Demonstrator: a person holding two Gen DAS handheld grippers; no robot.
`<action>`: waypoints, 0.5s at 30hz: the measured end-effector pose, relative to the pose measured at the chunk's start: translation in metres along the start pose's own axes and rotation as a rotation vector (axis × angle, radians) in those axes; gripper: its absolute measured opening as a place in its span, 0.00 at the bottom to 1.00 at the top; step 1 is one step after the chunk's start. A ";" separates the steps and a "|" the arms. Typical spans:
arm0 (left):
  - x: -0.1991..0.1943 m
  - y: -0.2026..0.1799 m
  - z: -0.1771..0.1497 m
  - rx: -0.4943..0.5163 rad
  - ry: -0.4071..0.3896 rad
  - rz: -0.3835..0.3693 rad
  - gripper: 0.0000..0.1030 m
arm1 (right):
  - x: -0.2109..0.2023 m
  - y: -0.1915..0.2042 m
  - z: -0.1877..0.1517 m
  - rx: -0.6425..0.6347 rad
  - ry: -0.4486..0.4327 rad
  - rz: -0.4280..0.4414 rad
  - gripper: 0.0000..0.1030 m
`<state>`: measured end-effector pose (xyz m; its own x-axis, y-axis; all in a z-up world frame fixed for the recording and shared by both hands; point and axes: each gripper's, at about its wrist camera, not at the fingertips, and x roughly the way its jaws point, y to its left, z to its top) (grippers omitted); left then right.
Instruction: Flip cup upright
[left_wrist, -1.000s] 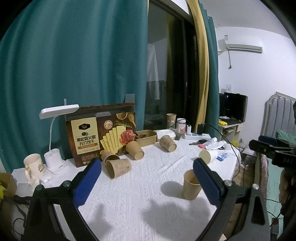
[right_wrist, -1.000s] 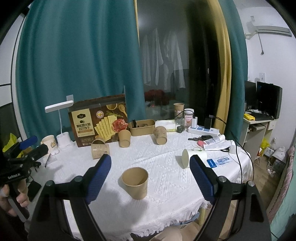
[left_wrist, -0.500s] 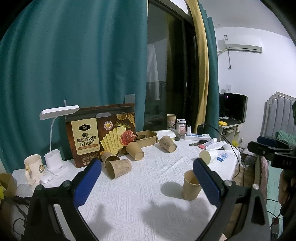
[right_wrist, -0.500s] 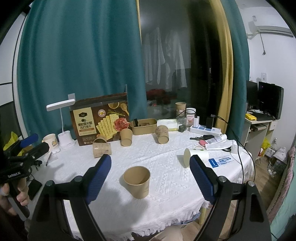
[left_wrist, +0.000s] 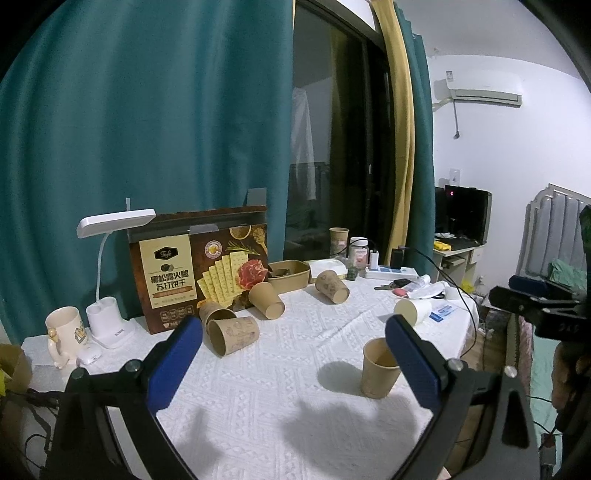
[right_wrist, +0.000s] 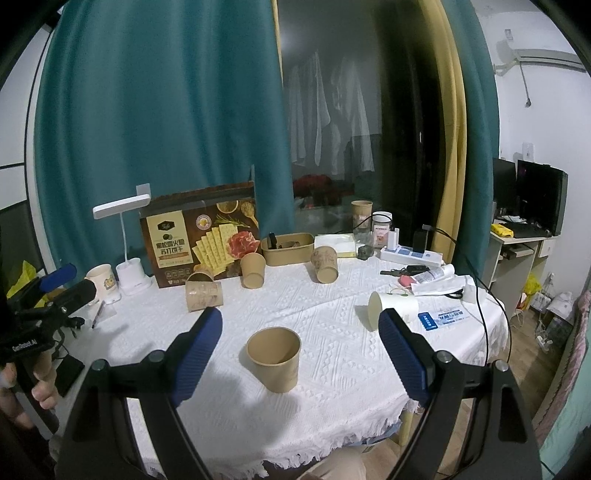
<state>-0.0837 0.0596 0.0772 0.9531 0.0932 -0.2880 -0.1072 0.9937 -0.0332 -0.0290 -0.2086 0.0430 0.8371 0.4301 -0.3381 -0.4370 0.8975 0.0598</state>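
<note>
**A:** ok where's the cup at?

**B:** brown cup (right_wrist: 275, 363) is standing upright on the white tablecloth (right_wrist: 332, 332), mouth up, near the front edge. Right gripper (right_wrist: 299, 352) is spread wide with nothing in it; the cup sits between its blue pads (right_wrist: 195, 350) without touching either.

**A:** and the left one?

**B:** left gripper (left_wrist: 293, 363) is also wide apart and holding nothing, hanging over bare cloth. From there the same cup (left_wrist: 378, 367) shows just beside the right-hand pad.

**A:** other cups?

**B:** a white cup (right_wrist: 391, 308) lies on its side to the right, and a printed cup (right_wrist: 203, 293) lies tipped over in front of the cracker box (right_wrist: 201, 236). Two more are tilted by the tray (right_wrist: 288, 249), and a lamp (right_wrist: 125, 243) stands on the left.
</note>
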 end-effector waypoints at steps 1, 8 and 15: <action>0.000 0.000 0.000 -0.007 0.000 -0.005 0.97 | 0.000 0.000 0.000 0.000 0.000 0.000 0.82; -0.001 0.003 0.002 -0.023 -0.007 -0.012 0.97 | 0.000 0.000 0.000 -0.001 0.000 0.001 0.82; -0.003 0.003 0.003 -0.021 -0.008 -0.012 0.97 | 0.000 0.000 -0.001 -0.002 0.001 0.003 0.82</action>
<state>-0.0859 0.0620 0.0806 0.9566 0.0821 -0.2796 -0.1017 0.9932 -0.0562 -0.0291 -0.2085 0.0419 0.8355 0.4326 -0.3387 -0.4402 0.8960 0.0587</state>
